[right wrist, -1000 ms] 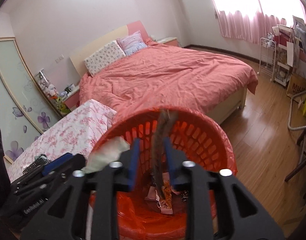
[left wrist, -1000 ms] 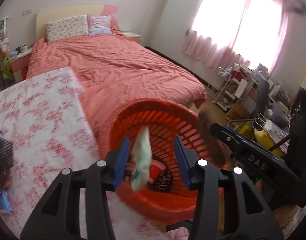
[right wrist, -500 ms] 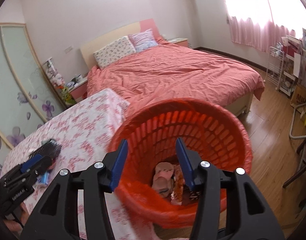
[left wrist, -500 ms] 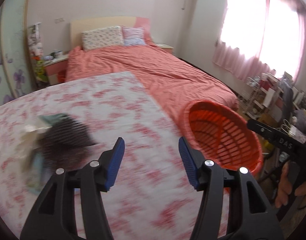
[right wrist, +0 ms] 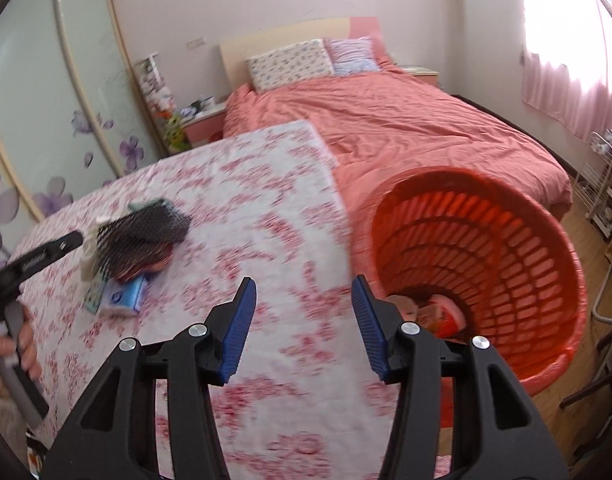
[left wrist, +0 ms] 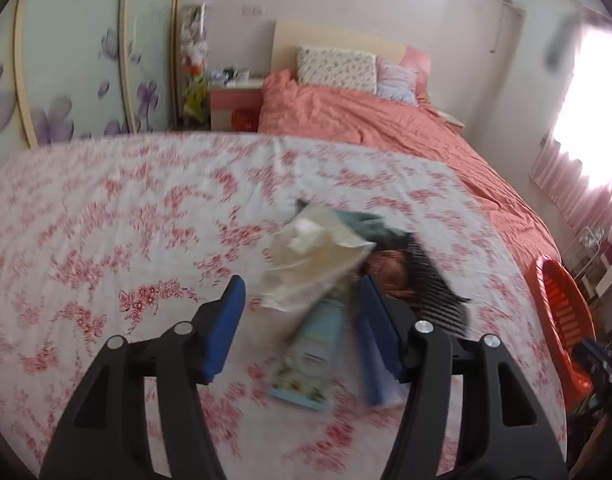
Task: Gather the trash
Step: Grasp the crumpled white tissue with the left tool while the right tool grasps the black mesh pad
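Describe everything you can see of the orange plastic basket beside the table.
The round orange plastic basket has slotted lattice walls and a smooth rim. It looks lined with a thin orange bag. It appears to stand on the wooden floor, between the flowered tablecloth and the pink bed. Crumpled wrappers lie at its bottom.

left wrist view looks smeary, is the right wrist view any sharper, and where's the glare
Left wrist view: motion blur smears the floral cloth and trash pile; window blown out. Right wrist view: orange basket and cloth also blurred, the bed sharper; glare top right.
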### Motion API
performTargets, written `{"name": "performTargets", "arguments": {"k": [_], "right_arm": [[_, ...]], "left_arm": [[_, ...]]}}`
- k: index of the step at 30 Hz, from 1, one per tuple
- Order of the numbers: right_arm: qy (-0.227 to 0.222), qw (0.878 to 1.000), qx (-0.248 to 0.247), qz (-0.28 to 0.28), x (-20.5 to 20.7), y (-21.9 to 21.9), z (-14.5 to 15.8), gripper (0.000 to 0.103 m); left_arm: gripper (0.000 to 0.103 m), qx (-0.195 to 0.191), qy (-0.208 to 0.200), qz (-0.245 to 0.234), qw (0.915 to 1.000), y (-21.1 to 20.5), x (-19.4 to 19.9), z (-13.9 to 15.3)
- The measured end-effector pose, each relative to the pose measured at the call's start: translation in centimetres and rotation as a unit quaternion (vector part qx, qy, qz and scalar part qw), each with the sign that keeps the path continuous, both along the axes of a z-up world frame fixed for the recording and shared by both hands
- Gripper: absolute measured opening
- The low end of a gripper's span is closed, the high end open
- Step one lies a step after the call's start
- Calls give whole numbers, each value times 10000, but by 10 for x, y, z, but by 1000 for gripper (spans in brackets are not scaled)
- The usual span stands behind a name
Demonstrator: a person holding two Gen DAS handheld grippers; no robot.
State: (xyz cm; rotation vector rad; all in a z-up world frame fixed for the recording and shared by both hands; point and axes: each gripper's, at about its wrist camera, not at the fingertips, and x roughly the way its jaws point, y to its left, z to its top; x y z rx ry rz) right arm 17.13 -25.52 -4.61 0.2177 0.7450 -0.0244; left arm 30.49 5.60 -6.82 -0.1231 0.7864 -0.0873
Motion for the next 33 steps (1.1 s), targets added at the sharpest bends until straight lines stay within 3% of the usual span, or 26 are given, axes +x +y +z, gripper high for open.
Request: {"name": "performTargets", "arguments": {"k": [9, 12, 27, 31, 33], "right_arm": [[143, 9992, -100, 373, 14, 40, -3, 50], [138, 9988, -44, 472, 19, 50, 0, 50], [38, 9924, 272, 1200, 67, 137, 15, 50], [72, 9906, 432, 1294, 74, 158, 15, 40], [105, 9905, 352, 1328, 77, 168, 12, 26]], "left_arm": [[59, -113, 339, -123, 9993, -1, 37, -26], [35, -41, 433, -158, 9989, -2, 46, -34], [33, 327, 517, 729, 9955, 85, 0, -37], [34, 325, 494, 726, 9956, 87, -3, -38], [34, 304, 492, 723, 9957, 87, -4, -37]]}}
